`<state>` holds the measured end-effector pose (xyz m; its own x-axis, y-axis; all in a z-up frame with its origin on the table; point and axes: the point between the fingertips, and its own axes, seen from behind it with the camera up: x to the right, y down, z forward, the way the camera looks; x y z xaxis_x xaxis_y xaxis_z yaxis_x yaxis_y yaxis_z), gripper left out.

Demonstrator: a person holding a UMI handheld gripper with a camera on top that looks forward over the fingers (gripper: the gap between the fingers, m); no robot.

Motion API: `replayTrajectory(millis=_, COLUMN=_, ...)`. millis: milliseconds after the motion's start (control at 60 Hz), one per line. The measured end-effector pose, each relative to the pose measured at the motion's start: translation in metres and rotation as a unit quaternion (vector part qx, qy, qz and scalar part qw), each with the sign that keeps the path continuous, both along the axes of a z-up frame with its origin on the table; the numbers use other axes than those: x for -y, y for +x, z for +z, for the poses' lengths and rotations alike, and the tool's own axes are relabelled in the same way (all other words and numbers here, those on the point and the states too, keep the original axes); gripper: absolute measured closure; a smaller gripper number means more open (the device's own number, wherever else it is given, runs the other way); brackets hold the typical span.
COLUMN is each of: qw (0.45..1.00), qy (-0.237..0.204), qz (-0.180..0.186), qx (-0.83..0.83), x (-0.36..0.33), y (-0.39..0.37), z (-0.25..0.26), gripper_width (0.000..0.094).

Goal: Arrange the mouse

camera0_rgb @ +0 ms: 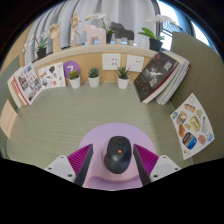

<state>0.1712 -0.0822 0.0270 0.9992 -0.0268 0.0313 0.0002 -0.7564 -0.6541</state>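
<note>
The black mouse lies on a round lilac mat between the spread fingers of the gripper (its near end is hidden). Beyond the mouse: bare desk, then three potted plants.

Handheld gripper, two dark jaws, magenta pads with white stripes on inner faces

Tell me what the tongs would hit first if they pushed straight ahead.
The black mouse, which sits between the open tongs on a round lilac mouse pad. Beyond it the desk looks free up to the small potted plants.
</note>
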Motion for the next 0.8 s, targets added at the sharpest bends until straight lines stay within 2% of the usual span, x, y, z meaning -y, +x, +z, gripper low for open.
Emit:
replayTrajectory(millis=233, qw=0.997, qy=0.071, qz=-0.022, qx=0.005, x=0.031, y=-0.038, z=0.130, gripper_width=0.0134)
replayTrajectory(millis=350, qw=0.995, qy=0.098, qz=-0.023, qx=0.004, x=0.057, y=-0.067, z=0.177, gripper_width=0.0137)
replayTrajectory(millis=483, qw=0.993, qy=0.117, qz=-0.009, qx=0.006, x=0.087, y=-0.106, z=0.209, gripper_width=0.0137)
replayTrajectory(millis=617, qw=0.992, qy=0.122, qz=0.022, qx=0.003, x=0.118, y=-0.151, z=0.224, gripper_width=0.0138)
replayTrajectory(millis=800, qw=0.991, qy=0.129, qz=0.038, qx=0.000, x=0.148, y=-0.193, z=0.233, gripper_width=0.0138)
